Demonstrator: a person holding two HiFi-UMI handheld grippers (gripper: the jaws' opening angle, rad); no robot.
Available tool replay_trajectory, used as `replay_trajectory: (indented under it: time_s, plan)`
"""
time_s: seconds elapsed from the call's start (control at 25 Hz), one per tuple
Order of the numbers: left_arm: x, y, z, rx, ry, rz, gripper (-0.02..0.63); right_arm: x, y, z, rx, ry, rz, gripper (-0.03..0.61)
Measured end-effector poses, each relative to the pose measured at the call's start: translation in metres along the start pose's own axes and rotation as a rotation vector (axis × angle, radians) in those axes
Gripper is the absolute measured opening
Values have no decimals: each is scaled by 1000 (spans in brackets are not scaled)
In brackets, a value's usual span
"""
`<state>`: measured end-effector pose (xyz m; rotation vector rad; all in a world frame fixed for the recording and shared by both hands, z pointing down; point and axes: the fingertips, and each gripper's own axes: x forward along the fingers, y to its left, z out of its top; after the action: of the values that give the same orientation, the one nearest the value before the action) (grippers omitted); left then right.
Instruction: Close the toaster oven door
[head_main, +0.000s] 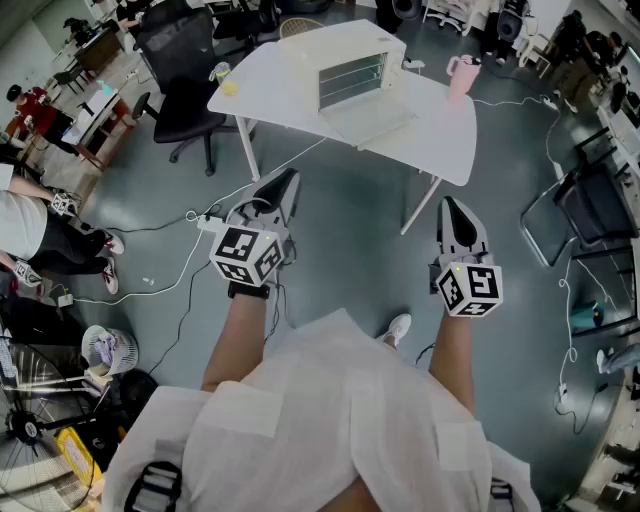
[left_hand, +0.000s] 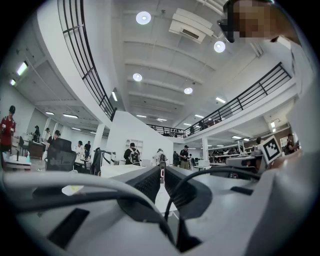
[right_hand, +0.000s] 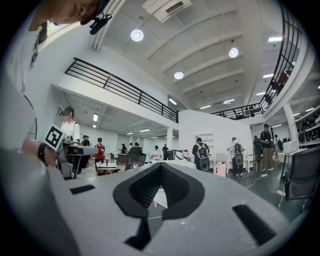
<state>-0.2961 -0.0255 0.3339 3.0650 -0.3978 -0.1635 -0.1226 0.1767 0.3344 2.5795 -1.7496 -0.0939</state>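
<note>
Hanging well short of the worktop (head_main: 450, 140), the left tool (head_main: 288, 182) and right tool (head_main: 452, 208) are clenched on nothing, while the oven (head_main: 350, 68) sits mid-worktop, its door (head_main: 372, 118) dropped toward the near edge; a hard shove could skid the oven.

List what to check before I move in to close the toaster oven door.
1. Door position: the white boxy toaster oven has its drop-down door folded flat, open: not ok.
2. Reach: both grippers hang over the grey floor, well short of the white table: not ok.
3. Left gripper: jaws together, nothing between them: ok.
4. Right gripper: jaws together, nothing between them: ok.
5. Clearance: the pink tumbler stands to the right of the oven, apart from the door: ok.
6. Approach: bare floor straight ahead to the table edge: ok.
</note>
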Motion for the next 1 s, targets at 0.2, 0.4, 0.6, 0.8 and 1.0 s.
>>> replay_trajectory:
  time_s: [0.2, 0.4, 0.6, 0.8, 1.0]
  plan:
    - [9, -4, -4, 3, -1, -17, 25, 1, -6, -3, -3, -2, -11, 2]
    - [12, -5, -9, 0, 3, -19, 25, 2, -7, -6, -5, -2, -12, 2]
    - [13, -4, -13, -5, 9, -21, 25, 5, -6, -10, -6, 5, -10, 2]
    - [12, -5, -15, -11, 14, -20, 25, 5, -7, -10, -1, 9, -5, 2]
    - [19, -3, -14, -12, 12, -20, 25, 8, -13, -6, 13, -12, -2, 3]
